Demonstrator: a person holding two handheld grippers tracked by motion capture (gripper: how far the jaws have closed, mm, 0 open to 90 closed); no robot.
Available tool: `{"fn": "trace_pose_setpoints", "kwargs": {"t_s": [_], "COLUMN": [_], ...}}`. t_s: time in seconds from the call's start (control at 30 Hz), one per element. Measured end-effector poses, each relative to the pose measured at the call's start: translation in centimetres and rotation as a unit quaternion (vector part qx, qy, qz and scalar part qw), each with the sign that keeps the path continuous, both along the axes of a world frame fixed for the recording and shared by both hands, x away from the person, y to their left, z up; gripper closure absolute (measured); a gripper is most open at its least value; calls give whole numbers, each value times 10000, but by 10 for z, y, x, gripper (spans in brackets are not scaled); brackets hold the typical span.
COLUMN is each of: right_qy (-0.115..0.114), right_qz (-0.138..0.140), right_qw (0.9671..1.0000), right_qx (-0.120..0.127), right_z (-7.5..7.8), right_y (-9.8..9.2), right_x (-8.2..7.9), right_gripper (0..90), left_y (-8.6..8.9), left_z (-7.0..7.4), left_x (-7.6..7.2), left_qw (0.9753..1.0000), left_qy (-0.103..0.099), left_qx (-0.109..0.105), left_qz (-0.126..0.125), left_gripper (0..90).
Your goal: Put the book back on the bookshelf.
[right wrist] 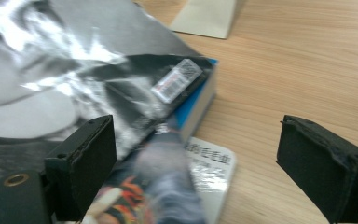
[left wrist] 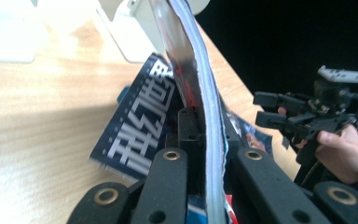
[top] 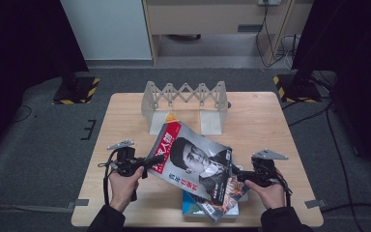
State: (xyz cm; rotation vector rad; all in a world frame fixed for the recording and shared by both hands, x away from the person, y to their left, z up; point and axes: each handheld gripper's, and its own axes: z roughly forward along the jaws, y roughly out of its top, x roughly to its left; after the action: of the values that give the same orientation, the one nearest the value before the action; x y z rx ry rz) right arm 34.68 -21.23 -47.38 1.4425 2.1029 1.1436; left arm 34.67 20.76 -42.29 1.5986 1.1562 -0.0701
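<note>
Magazine (top: 193,162) with portrait cover and red title band, held tilted above the near middle of the worktop (top: 261,121); far corner lifted toward the rack, near corner drooping over the stack below. Left hand-held gripper (top: 150,162) clamped on the magazine's left edge: in the left gripper view the page block (left wrist: 209,140) stands on edge between the two black jaws, which press on it from either side. Person's left hand (top: 123,186) wraps that gripper's grip.

Right hand-held gripper (top: 239,173) at the magazine's right edge, jaws spread wide; in the right gripper view the pads (right wrist: 91,158) stand well apart, one over the glossy cover (right wrist: 74,84), the other over bare wood, neither seen touching. Right hand (top: 270,193) behind it.

Under the magazine, near the front edge of the worktop: a blue-edged book (right wrist: 200,105) and a second magazine with a colourful cover (top: 224,195), lying flat, partly covered.

Expanding accordion-style book rack (top: 186,99), pale, at the far middle of the worktop, its two base plates facing the person
</note>
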Motion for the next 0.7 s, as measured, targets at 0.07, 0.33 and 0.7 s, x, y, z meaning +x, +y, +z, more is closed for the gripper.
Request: {"fn": "trace_pose_setpoints", "kwargs": {"t_s": [0.07,0.33,0.7], "right_qy": [-10,-44,-138], "right_qz": [-47,-309,-563], "right_qw": [10000,9995,9981], "right_qx": [-10,-29,-223], "right_z": [0,0,-2], "right_y": [-3,-22,-42], "right_x": [1,5,11], "right_gripper": [119,119,119], "left_y": [-1,-5,-14], "left_z": [3,32,65], "left_x": [1,8,14], "left_qw": [10000,9995,9981], "left_qy": [-34,-274,-559], "left_qx": [-2,-160,-266], "left_qz": [2,36,-20], "left_gripper": [857,860,862]}}
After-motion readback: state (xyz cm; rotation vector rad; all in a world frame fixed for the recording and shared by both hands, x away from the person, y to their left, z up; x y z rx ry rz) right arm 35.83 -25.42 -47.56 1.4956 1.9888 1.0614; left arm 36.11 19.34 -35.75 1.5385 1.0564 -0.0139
